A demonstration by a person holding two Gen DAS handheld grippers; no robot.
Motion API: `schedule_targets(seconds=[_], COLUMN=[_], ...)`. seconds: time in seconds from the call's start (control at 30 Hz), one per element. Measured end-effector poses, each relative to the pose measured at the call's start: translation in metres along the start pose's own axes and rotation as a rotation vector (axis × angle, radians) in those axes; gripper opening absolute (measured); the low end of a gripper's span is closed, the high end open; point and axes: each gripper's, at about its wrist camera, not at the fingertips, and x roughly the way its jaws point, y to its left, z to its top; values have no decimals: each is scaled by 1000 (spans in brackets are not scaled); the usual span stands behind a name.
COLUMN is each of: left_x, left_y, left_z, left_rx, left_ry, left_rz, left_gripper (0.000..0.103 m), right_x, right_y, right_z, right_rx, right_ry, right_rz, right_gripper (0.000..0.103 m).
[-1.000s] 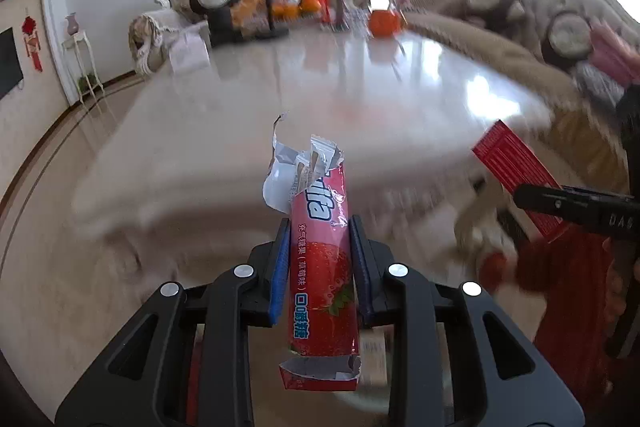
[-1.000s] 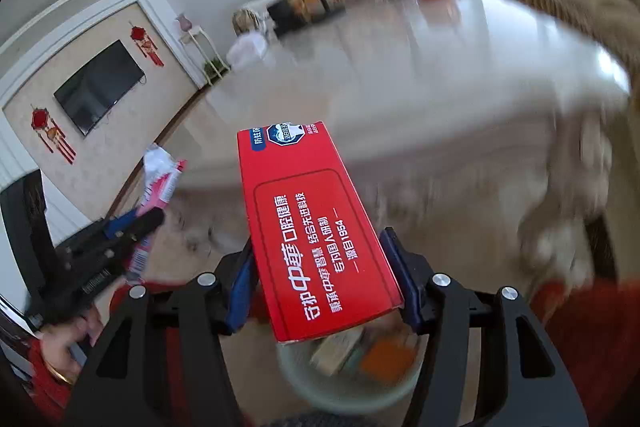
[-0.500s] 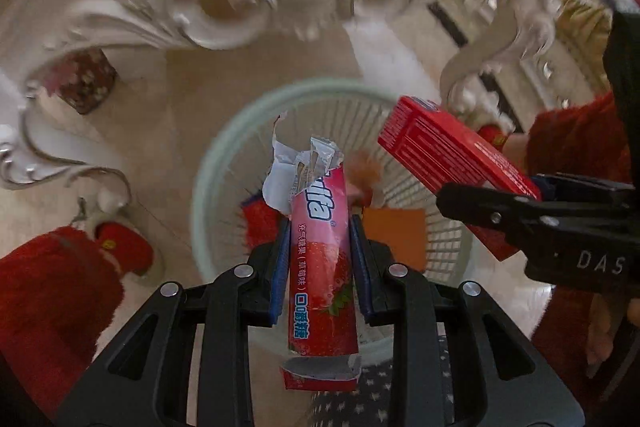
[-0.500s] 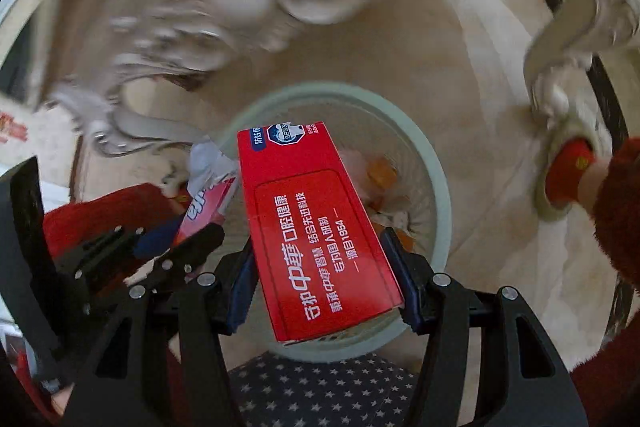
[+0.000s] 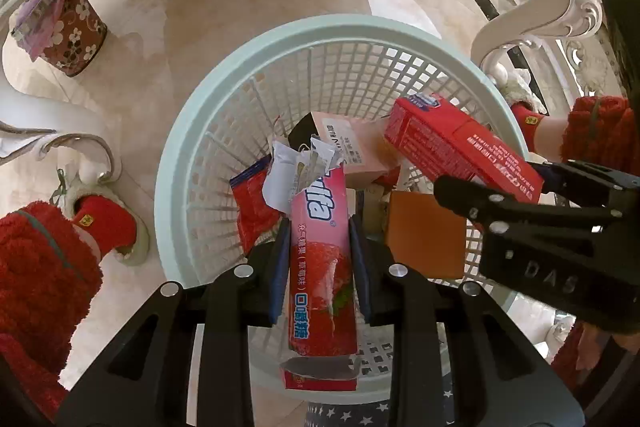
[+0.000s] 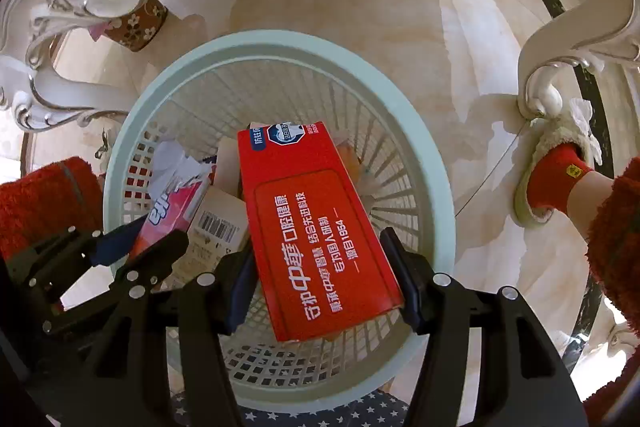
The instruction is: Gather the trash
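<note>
- Fingers of left gripper (image 5: 318, 247) clamp a torn pink candy wrapper (image 5: 320, 251); right gripper (image 6: 324, 267) clamps a red box (image 6: 312, 227).
- Beneath both fingertips, basket (image 5: 176, 155) already holds trash; both releases remain.

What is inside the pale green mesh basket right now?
The pale green mesh basket holds an orange box, a pink carton and a red wrapper. The held pink candy wrapper hides its bottom.

Glossy beige marble floor (image 5: 248, 39). Standing on it: 1 pale green lattice wastebasket (image 5: 176, 163) (boxes and wrappers inside), 1 brown flower-printed bin (image 5: 72, 43) well apart to the left, white carved furniture legs (image 6: 540, 67), 2 fleece slippers (image 6: 556, 143).
</note>
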Motion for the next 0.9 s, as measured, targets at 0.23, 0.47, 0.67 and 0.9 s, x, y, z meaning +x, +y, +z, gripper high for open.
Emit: schedule_targets(seconds=[0.23, 0.47, 0.67, 0.9], left_x=[-3, -24, -83, -159], left_y=[-7, 2, 12, 10], left_z=[-1, -4, -9, -28], left_rx=[10, -24, -109, -143], left_ry=[6, -46, -197, -389], left_rz=[56, 63, 51, 82], left_gripper=[76, 76, 85, 85], right_x=[-2, -25, -91, -151], right_y=[5, -2, 10, 17], right_z=[1, -1, -15, -41], right_rx=[-6, 60, 12, -49], right_ry=[-9, -81, -283, -455], right_rz=[-10, 89, 113, 67], right_gripper=[87, 95, 95, 95])
